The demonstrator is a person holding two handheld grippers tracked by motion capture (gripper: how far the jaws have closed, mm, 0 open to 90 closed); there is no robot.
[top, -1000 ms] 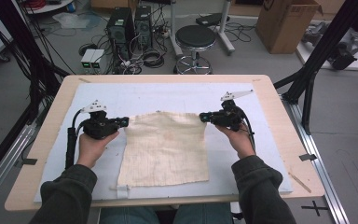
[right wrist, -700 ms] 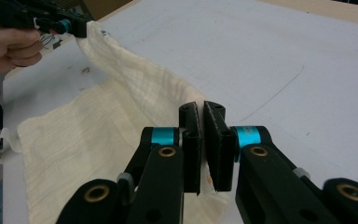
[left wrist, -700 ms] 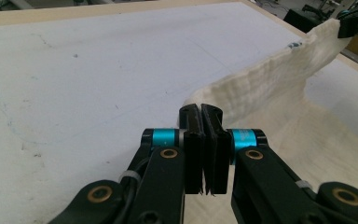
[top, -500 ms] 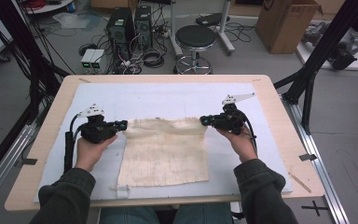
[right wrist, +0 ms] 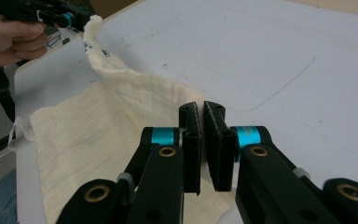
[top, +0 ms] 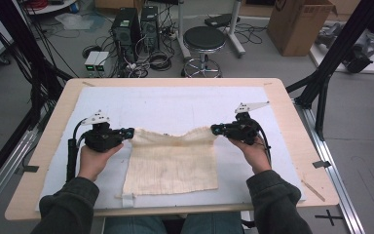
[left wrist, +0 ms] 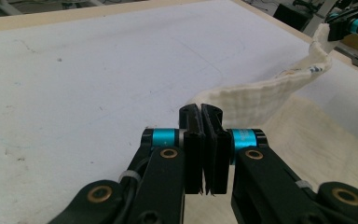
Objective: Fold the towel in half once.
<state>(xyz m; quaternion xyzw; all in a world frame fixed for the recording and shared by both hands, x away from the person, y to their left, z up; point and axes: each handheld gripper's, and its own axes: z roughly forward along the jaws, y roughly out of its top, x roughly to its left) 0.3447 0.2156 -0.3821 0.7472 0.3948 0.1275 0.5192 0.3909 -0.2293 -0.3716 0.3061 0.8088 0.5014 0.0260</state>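
The left gripper (top: 128, 131) is pinching the far-left corner of the cloth (top: 171, 161), its jaws pressed together on the fabric, and the right gripper (top: 215, 129) is pinching the far-right corner the same way. The cloth is lying near the middle of the white mat (top: 175, 105) on the table (top: 44, 146), its far edge lifting off the mat and sagging between the two grippers while its near part is lying flat. A hand is holding each gripper from the near side.
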